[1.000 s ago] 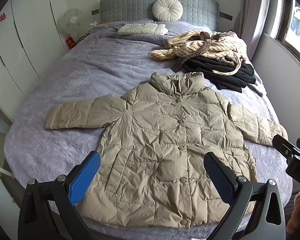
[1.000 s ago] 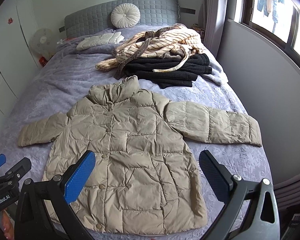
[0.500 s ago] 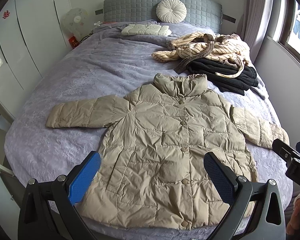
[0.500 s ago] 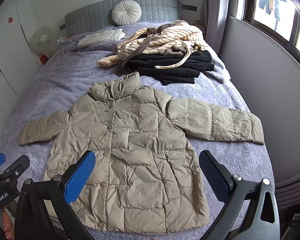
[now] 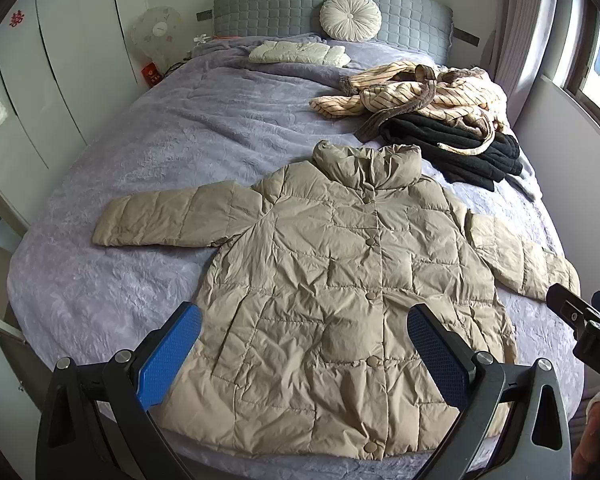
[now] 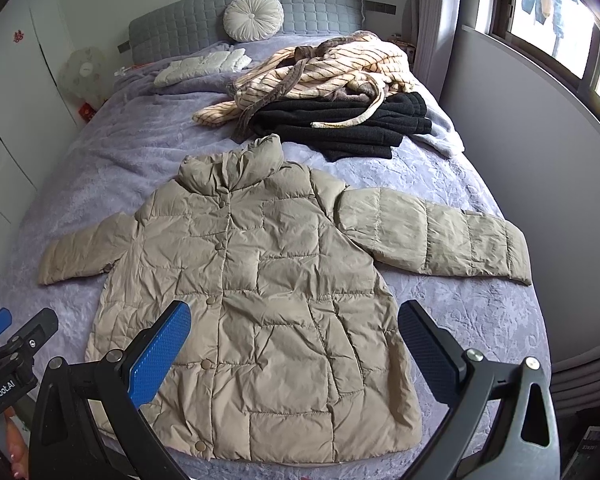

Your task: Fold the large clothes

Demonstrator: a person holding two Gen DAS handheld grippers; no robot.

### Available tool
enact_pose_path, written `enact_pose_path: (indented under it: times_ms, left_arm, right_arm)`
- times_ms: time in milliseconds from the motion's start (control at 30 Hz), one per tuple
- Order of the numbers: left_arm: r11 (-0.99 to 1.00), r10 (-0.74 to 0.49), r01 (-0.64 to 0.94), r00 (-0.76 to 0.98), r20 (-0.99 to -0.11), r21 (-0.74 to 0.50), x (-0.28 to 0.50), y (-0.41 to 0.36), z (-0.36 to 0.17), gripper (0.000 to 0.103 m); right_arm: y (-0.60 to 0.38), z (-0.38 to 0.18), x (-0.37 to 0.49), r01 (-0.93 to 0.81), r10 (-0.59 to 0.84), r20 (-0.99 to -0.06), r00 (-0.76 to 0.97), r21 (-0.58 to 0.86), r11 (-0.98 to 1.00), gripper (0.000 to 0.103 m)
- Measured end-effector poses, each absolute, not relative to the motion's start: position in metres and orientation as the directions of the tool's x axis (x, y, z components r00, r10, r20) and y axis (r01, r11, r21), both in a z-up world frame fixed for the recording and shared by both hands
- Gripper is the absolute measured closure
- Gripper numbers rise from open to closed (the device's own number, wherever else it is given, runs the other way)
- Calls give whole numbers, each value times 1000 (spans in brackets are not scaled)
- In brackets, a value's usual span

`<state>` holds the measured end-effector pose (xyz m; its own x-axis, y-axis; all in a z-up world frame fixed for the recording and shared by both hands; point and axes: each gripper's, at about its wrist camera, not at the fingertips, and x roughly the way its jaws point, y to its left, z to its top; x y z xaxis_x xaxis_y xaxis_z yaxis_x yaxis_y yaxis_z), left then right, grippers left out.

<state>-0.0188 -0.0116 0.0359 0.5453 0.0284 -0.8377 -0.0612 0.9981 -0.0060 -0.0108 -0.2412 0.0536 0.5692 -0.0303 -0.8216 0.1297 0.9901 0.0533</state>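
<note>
Lying flat and face-up on the lavender bedspread (image 5: 148,152), the beige puffer jacket (image 5: 340,292) is buttoned shut, collar toward the headboard (image 5: 284,8), hem at the near edge of the bed. Both sleeves are spread out to the sides; in the right wrist view one sleeve (image 6: 436,236) reaches toward the wall w/ the window (image 6: 548,4).

Left gripper (image 5: 304,360) hangs above the hem area, jaws wide apart, nothing btwn them. Right gripper (image 6: 294,352) is the same: jaws spread wide, holding nothing, over the lower part of the jacket. Neither touches the fabric as far as I can tell (fisheye makes height hard to judge).

Beyond the collar, a striped cream robe (image 5: 416,92) is heaped on top of a folded black garment (image 5: 456,144), just beside the jacket's collar but apart from it. Further back: a folded white quilted item (image 5: 296,52) near the headboard, and a round white cushion (image 5: 350,18) leaning against it. A small fan (image 5: 156,36) stands at the bed's far left corner, next to the white wardrobe (image 5: 60,64).
</note>
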Motion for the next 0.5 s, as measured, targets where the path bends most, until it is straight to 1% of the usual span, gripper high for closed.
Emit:
enact_pose_path:
  times_ms: [500]
  left_arm:
    - [998, 26, -59, 546, -837, -7, -19, -10, 35, 0]
  right_arm:
    - [-241, 54, -10, 129, -28, -824, 566, 56, 990, 0]
